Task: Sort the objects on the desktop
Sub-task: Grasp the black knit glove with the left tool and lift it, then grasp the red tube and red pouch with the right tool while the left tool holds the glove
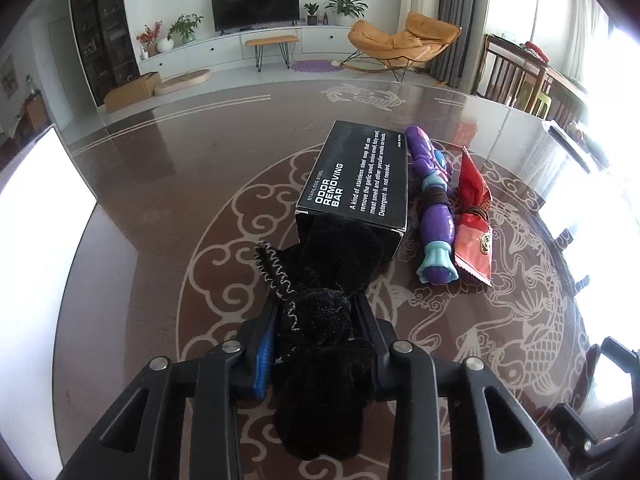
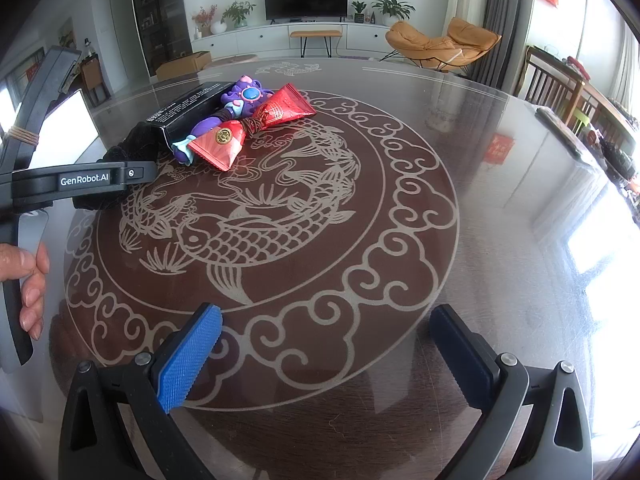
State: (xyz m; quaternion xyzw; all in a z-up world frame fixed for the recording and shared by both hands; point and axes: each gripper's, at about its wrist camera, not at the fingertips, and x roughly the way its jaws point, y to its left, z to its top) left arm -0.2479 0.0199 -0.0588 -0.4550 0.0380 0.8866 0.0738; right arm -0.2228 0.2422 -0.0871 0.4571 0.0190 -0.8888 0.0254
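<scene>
Glove (image 1: 320, 320) clamped in the left claw (image 1: 316, 320), right claw (image 2: 324, 344) spread wide and empty.
Its far end lies against the box's (image 1: 360, 172) open mouth on the table (image 1: 160, 184), long axis running straight ahead of the left claw. Toy (image 1: 434, 204) and red packet (image 1: 474, 220) lie beside the box, nearer the right claw.

On the glass-topped round table (image 1: 168, 184), a black knitted glove (image 1: 320, 320) lies before the black cardboard box (image 1: 360, 176), apparently touching; right of it the purple plastic toy (image 1: 434, 204), then the red foil packet (image 1: 474, 216).
</scene>
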